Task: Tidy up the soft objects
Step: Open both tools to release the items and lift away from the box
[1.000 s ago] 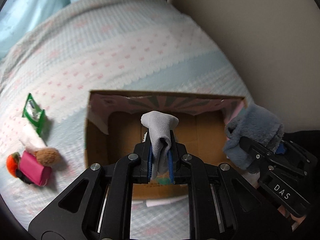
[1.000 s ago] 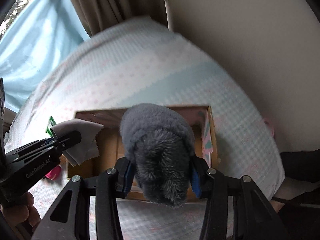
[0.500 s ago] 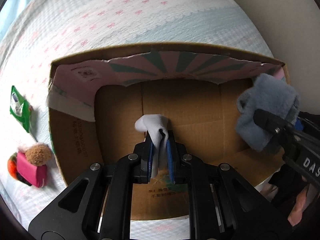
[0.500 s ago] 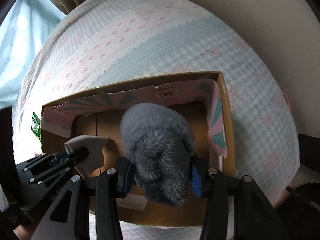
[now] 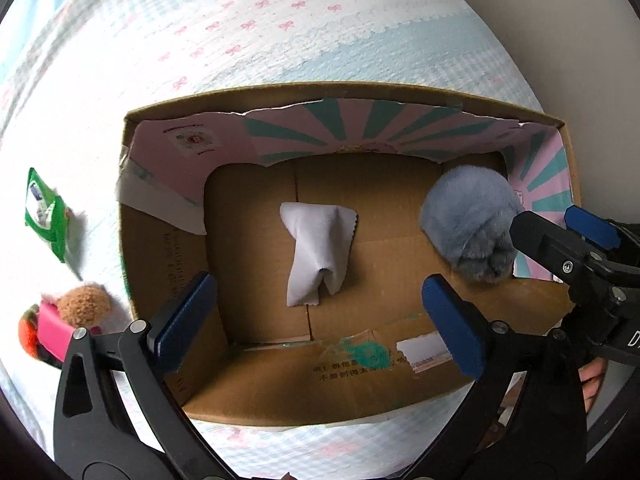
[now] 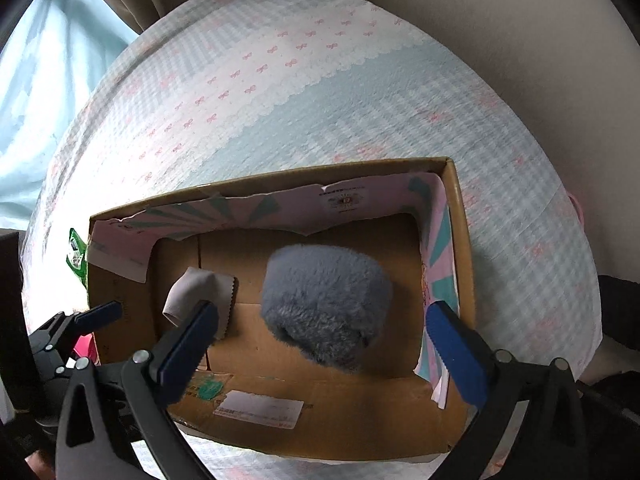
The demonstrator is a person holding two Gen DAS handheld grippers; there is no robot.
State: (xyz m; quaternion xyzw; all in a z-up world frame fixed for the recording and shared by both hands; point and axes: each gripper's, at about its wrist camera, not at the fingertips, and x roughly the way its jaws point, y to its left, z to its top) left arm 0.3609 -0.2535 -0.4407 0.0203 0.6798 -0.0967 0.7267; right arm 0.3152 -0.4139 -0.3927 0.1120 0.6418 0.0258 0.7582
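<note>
An open cardboard box [image 5: 280, 384] [image 6: 328, 428] sits on the bed. A pale grey cloth [image 5: 316, 252] [image 6: 192, 292] lies on the box floor. A fluffy blue-grey plush [image 5: 472, 224] [image 6: 326, 308] lies at the box's right side. My left gripper [image 5: 320, 316] is open and empty above the near side of the box, the cloth just beyond its fingers. My right gripper [image 6: 324, 344] is open and empty above the plush; it also shows in the left wrist view [image 5: 560, 236].
A green packet [image 5: 44, 216] [image 6: 76, 256] and a small toy with a pink body and brown pom-pom [image 5: 64, 320] lie on the bedspread [image 6: 320, 92] left of the box. A beige wall [image 6: 520, 8] runs along the right, curtains at the back.
Both grippers came down over the box and opened. The cloth dropped from the left gripper and the plush from the right; both now lie on the box floor.
</note>
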